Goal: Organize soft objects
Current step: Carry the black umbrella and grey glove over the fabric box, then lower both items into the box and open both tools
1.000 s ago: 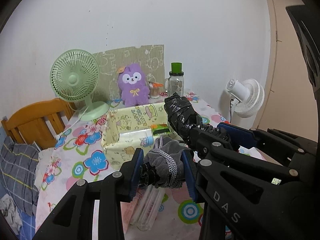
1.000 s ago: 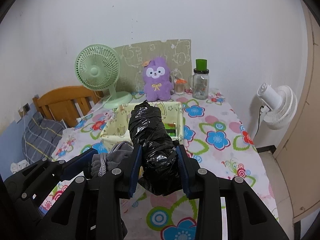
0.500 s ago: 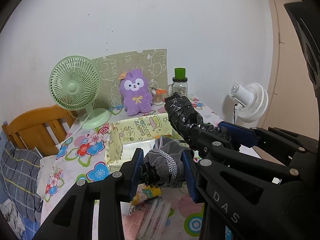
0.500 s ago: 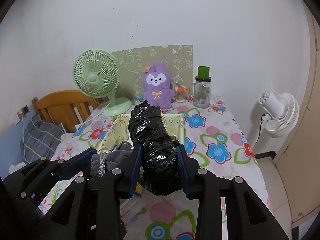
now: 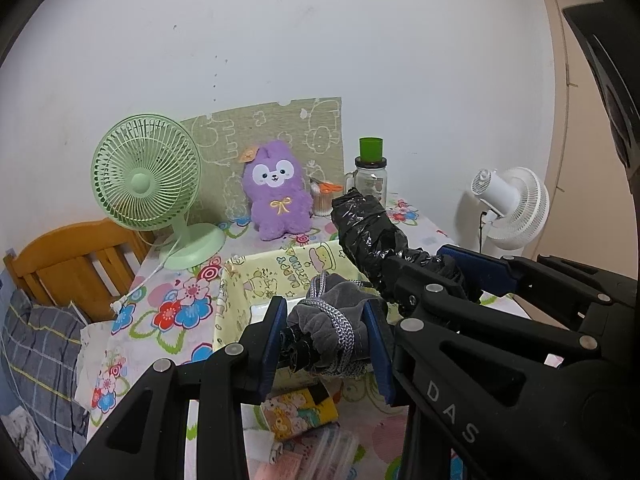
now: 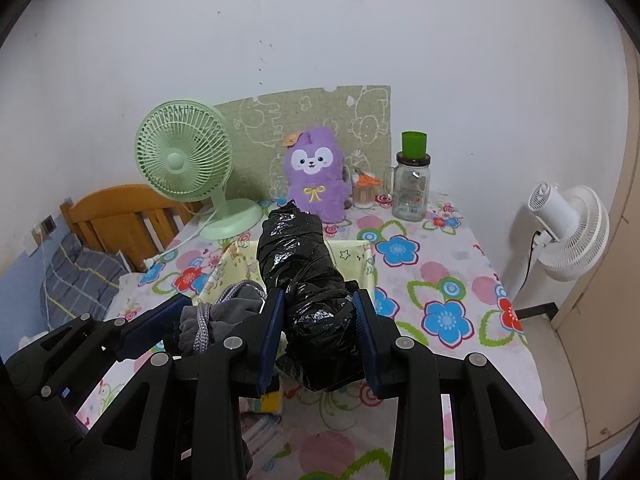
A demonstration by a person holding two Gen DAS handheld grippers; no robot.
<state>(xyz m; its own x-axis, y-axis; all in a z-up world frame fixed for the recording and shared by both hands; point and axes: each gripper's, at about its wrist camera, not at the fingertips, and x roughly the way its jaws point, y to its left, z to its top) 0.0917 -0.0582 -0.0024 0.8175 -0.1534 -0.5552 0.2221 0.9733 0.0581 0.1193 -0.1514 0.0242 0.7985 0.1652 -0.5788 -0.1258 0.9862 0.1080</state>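
My left gripper (image 5: 326, 338) is shut on a grey cloth bundle (image 5: 332, 332) tied with grey cord, held in the air over the near side of a yellow fabric bin (image 5: 280, 276). Beside it on the right, my right gripper (image 6: 320, 330) is shut on a long black plastic-wrapped roll (image 6: 308, 276) that sticks out forward over the same yellow bin (image 6: 368, 264). The left wrist view catches the black roll (image 5: 368, 232) and the right gripper's arm at its right. The right wrist view has the grey bundle (image 6: 224, 316) at lower left. A purple plush toy (image 6: 316, 176) sits against the back wall.
On the flowered tablecloth (image 6: 440, 280) stand a green desk fan (image 6: 184, 164), a glass jar with a green lid (image 6: 412, 184) and a small cup of sticks. A white fan (image 6: 568, 232) stands off the table's right side; a wooden chair (image 6: 116, 220) at left. Small packets (image 5: 298, 414) lie near the front edge.
Both grippers have drawn back from the wall together with their loads; the bin, plush and fan now sit lower-far in view and the packets at the table's front have appeared.
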